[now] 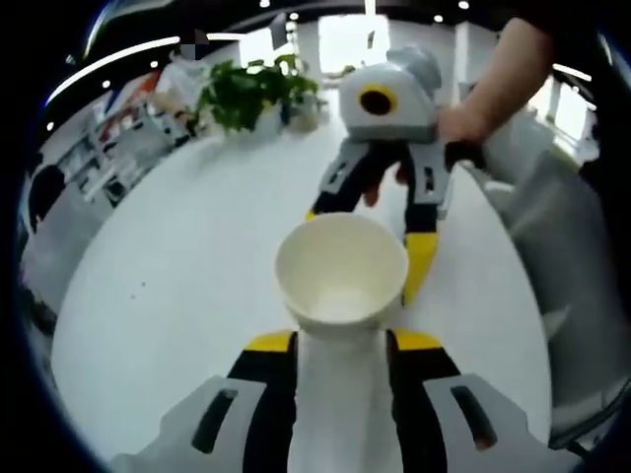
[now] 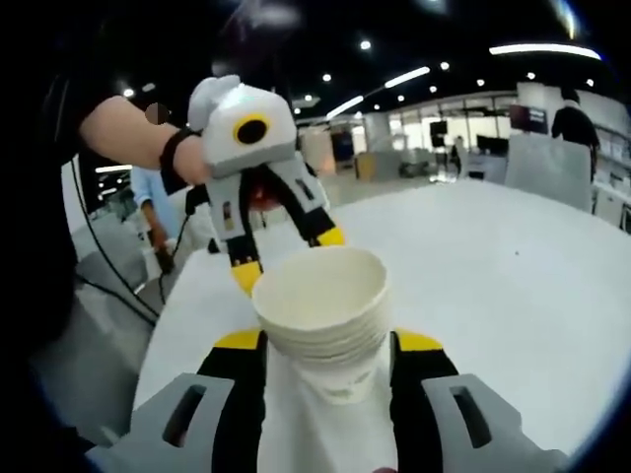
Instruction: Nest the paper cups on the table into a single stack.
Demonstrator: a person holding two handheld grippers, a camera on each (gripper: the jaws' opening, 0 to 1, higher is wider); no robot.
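A stack of white paper cups [image 2: 325,325], several rims nested, stands upright between my right gripper's [image 2: 330,343] yellow-tipped jaws, which close on its sides. In the left gripper view the top cup [image 1: 340,271] shows its open mouth just past my left gripper [image 1: 342,342]. The left jaws stand a narrow gap apart, and whether they press the cup is hidden. The right gripper [image 1: 367,241] reaches in from the far side with its jaws on either side of the cup. The left gripper [image 2: 289,258] faces me across the stack, its tips at rim height.
The white round table [image 1: 187,266] stretches wide on both sides. A potted green plant [image 1: 251,94] stands at its far edge. A person's hand [image 1: 463,123] and a forearm [image 2: 128,133] hold the grippers. Chairs [image 1: 562,227] sit beside the table.
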